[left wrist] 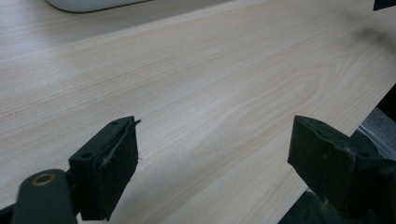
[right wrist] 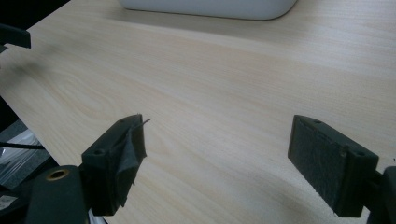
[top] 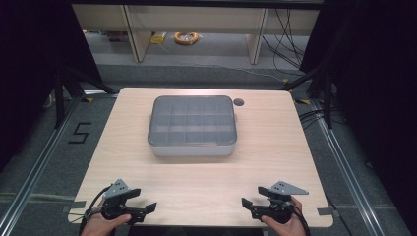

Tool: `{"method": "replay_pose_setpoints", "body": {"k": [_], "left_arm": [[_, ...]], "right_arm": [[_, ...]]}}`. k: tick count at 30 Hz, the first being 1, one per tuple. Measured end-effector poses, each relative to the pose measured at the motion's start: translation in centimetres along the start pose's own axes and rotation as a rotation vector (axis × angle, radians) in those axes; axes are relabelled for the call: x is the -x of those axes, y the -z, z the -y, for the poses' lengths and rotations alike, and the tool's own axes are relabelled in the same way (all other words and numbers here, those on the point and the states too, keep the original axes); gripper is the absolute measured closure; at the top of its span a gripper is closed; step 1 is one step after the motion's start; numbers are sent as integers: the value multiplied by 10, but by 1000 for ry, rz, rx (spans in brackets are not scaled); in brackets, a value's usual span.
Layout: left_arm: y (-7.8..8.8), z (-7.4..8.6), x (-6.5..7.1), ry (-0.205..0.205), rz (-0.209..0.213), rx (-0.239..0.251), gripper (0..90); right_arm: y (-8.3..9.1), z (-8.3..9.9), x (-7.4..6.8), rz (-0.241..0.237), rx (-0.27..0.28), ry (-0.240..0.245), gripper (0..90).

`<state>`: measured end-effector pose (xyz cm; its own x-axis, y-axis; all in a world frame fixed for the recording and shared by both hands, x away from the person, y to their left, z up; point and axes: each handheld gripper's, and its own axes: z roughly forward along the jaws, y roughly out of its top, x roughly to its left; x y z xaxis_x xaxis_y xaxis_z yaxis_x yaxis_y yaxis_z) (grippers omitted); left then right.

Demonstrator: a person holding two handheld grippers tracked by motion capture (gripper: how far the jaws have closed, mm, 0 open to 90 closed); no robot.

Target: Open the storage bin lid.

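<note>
Sitting far ahead of both grippers [top: 143, 201]: box [top: 193, 126]

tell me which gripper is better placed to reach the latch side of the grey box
Neither clearly: the left gripper and right gripper sit open at the table's near edge, about equally far from the centred box. I cannot tell which side latches.

High view overhead; gripper views low, sharing table [top: 275, 147].

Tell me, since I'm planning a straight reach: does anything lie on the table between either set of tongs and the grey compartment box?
Nothing visible does. Bare wood table lies between the left tongs, the right tongs and the lidded box; both tongs are open and empty.
</note>
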<state>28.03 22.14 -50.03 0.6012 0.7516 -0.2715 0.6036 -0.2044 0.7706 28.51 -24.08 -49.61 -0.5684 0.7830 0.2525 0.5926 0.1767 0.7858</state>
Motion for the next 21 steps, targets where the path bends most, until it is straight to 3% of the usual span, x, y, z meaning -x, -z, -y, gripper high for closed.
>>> {"method": "replay_pose_setpoints", "body": {"k": [1, 2, 3, 5, 7, 9, 10, 14, 16, 20, 21], "left_arm": [[0, 0, 0, 0, 0, 0, 153], [0, 0, -1, -4, 0, 3, 152], [0, -1, -1, 0, 0, 1, 153], [0, -1, -1, 4, 2, 2, 152], [0, -1, -1, 8, 2, 7, 152], [0, -1, -1, 2, 4, 8, 153], [0, -2, 0, 6, -1, 16, 153], [0, -5, 0, 19, -14, 31, 153], [-1, -5, -1, 21, -11, 37, 153], [-1, -6, -1, 19, -6, 36, 153], [-3, -6, -1, 44, 18, 37, 153]], "right_arm": [[0, 0, 0, 0, 0, 0, 196], [-1, 0, -2, -3, -16, -32, 189], [-1, -1, 0, 3, -8, -3, 188], [0, -1, 0, -2, -7, 5, 187], [0, -2, 0, -28, -12, -18, 187], [-1, -3, 1, -17, 1, -5, 188], [0, -4, -1, -12, -18, -46, 189], [-3, -5, 4, -13, 12, -9, 193], [-3, -6, 1, -29, -3, -59, 195], [-6, -8, 5, -9, 20, -2, 196], [-4, -8, 1, -19, -11, -41, 197]]}}
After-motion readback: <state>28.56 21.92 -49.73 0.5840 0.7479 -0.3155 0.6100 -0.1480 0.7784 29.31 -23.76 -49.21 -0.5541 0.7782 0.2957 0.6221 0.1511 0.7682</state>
